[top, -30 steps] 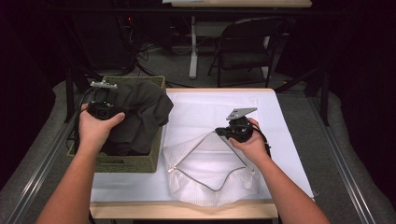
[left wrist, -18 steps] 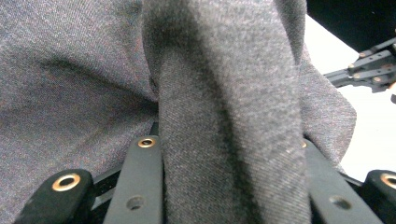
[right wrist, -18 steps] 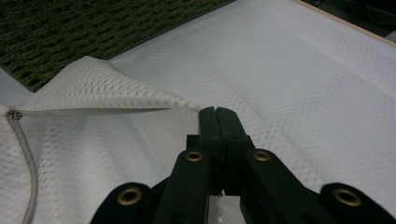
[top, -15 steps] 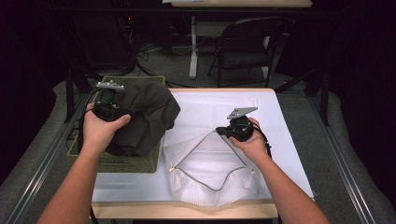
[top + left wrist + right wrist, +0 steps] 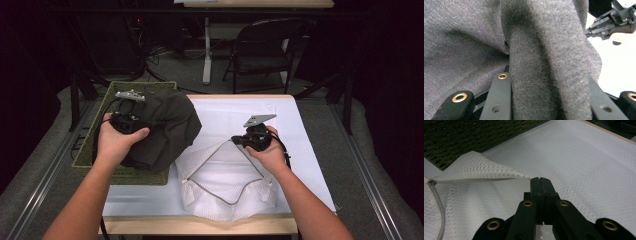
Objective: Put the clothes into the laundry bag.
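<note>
Left tongs (image 5: 131, 116) clamped on a thick fold of dark grey garment (image 5: 167, 127) above the green woven basket (image 5: 92, 145), right tongs (image 5: 541, 185) pinched shut on the open white mesh laundry bag's (image 5: 225, 177) upper edge, counter (image 5: 305, 150) underneath

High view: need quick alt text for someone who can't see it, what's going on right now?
The left gripper holds a dark grey garment bunched above a green woven basket, while the right gripper pinches the upper edge of a white mesh laundry bag, lifting its zippered mouth open. The bag lies on a white-covered table; an empty chair stands beyond.
</note>
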Demonstrator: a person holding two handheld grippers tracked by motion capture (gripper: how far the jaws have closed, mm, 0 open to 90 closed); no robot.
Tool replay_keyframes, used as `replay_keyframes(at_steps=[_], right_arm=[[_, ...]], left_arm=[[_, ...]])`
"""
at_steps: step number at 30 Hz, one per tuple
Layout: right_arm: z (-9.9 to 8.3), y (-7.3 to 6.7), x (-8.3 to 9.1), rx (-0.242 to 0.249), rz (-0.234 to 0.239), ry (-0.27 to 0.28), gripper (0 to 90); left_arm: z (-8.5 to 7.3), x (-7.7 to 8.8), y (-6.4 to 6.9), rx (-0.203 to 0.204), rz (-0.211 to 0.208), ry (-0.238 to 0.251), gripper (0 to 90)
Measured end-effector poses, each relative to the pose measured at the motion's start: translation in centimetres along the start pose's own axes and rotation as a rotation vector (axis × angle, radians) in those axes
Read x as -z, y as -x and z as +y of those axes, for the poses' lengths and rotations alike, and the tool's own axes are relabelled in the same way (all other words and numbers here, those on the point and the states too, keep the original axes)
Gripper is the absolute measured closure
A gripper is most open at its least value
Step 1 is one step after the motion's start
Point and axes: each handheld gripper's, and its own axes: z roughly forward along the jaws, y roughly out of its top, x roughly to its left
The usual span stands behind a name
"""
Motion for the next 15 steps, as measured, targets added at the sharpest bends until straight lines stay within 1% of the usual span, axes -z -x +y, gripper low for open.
replay_keyframes(at_steps=[4, 5, 6, 7, 8, 11, 13, 15], right_arm=[[0.1, 0.0, 0.0, 0.001, -0.001, 0.002, 90.0], [0.1, 0.0, 0.0, 0.001, 0.000, 0.002, 90.0], [0.1, 0.0, 0.1, -0.001, 0.000, 0.001, 90.0], [0.2, 0.0, 0.1, 0.000, -0.002, 0.003, 90.0], [0.3, 0.0, 0.2, -0.001, -0.001, 0.006, 90.0], [0.6, 0.0, 0.3, 0.007, -0.002, 0.006, 90.0], [0.7, 0.0, 0.4, 0.009, -0.003, 0.005, 90.0], [0.8, 0.0, 0.5, 0.014, -0.005, 0.009, 90.0]], left_arm=[[0.0, -0.3, 1.0, -0.016, -0.033, -0.004, 66.0], [0.0, -0.3, 1.2, -0.029, -0.041, -0.004, 66.0], [0.0, -0.3, 1.5, -0.029, -0.047, -0.007, 66.0], [0.0, -0.4, 1.8, -0.042, -0.048, -0.005, 66.0], [0.0, -0.4, 2.1, -0.043, -0.049, -0.006, 66.0], [0.0, -0.5, 2.7, -0.064, -0.049, -0.013, 66.0], [-0.1, -0.5, 3.1, -0.068, -0.059, -0.011, 66.0], [-0.2, -0.5, 3.5, -0.072, -0.082, -0.010, 66.0]])
